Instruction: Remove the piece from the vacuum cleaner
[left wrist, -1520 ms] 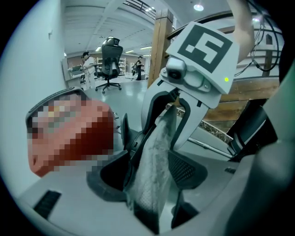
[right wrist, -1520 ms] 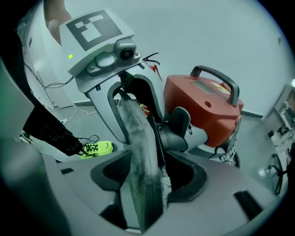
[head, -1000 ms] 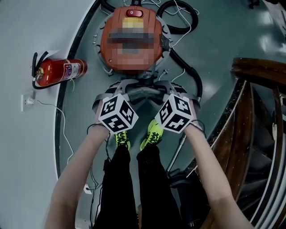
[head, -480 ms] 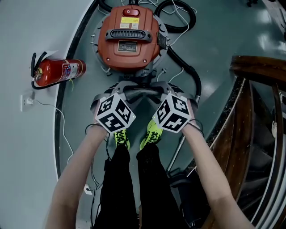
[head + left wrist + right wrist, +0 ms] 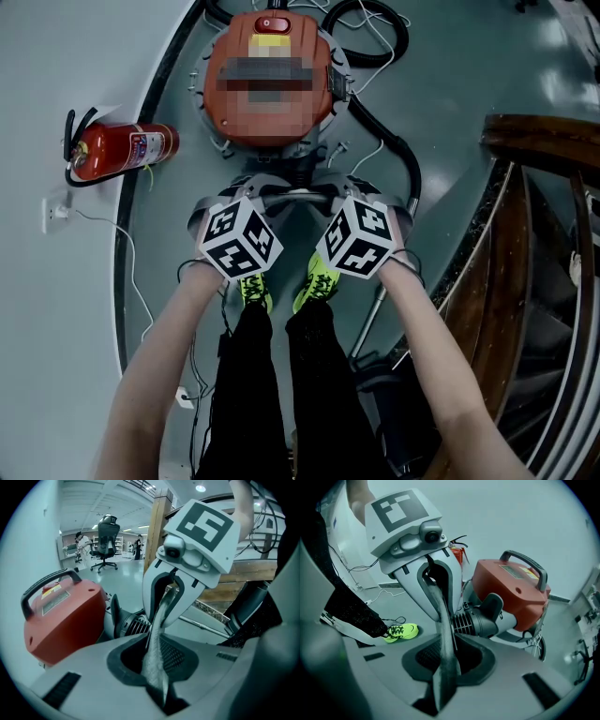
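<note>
The orange vacuum cleaner (image 5: 272, 112) stands on the floor ahead of my feet. A black ribbed hose cuff (image 5: 480, 620) joins its front. A short grey metal tube (image 5: 295, 195) runs crosswise between my two grippers, just in front of that cuff. My left gripper (image 5: 255, 192) holds the tube's left end and my right gripper (image 5: 339, 192) its right end. The jaws of both are closing, with the tube between them and pressed. In the left gripper view the tube (image 5: 157, 644) runs from my own jaws up into the right gripper (image 5: 171, 599). The right gripper view mirrors this.
A red fire extinguisher (image 5: 122, 150) lies on the floor to the left. A black hose (image 5: 403, 164) and white cables curl around the vacuum's right side. A wooden stair railing (image 5: 544, 150) stands at the right. My green shoes (image 5: 253, 292) are below the grippers.
Both grippers have drawn slightly closer together and nearer the vacuum. Their jaws have come in onto the ends of the grey tube.
</note>
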### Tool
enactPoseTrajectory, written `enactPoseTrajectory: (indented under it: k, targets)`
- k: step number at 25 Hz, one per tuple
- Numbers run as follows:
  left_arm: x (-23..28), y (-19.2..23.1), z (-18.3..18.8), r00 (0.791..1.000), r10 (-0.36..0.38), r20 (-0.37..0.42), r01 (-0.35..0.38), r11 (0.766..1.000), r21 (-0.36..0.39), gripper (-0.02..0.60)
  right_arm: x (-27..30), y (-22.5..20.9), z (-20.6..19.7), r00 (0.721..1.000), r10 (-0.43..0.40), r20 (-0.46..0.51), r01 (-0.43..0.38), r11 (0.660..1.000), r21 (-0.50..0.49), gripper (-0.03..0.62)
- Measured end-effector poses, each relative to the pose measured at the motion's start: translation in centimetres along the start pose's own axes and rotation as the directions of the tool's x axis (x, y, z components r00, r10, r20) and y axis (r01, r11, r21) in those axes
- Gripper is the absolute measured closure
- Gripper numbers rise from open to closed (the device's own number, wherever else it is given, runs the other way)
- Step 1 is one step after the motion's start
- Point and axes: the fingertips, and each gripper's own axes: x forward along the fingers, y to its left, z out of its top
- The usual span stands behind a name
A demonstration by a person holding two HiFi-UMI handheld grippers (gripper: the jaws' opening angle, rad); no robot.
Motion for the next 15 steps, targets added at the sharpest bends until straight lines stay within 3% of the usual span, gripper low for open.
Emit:
enactPoseTrajectory:
  k: [15]
  targets:
    - [0.08,0.01,-0.11,1.0,-0.005,0.006,0.005,1.0,-0.021,0.529,0.04,0.12,-0.04,1.0,-0.001,-0.001,0.001,1.0,0.008,0.537]
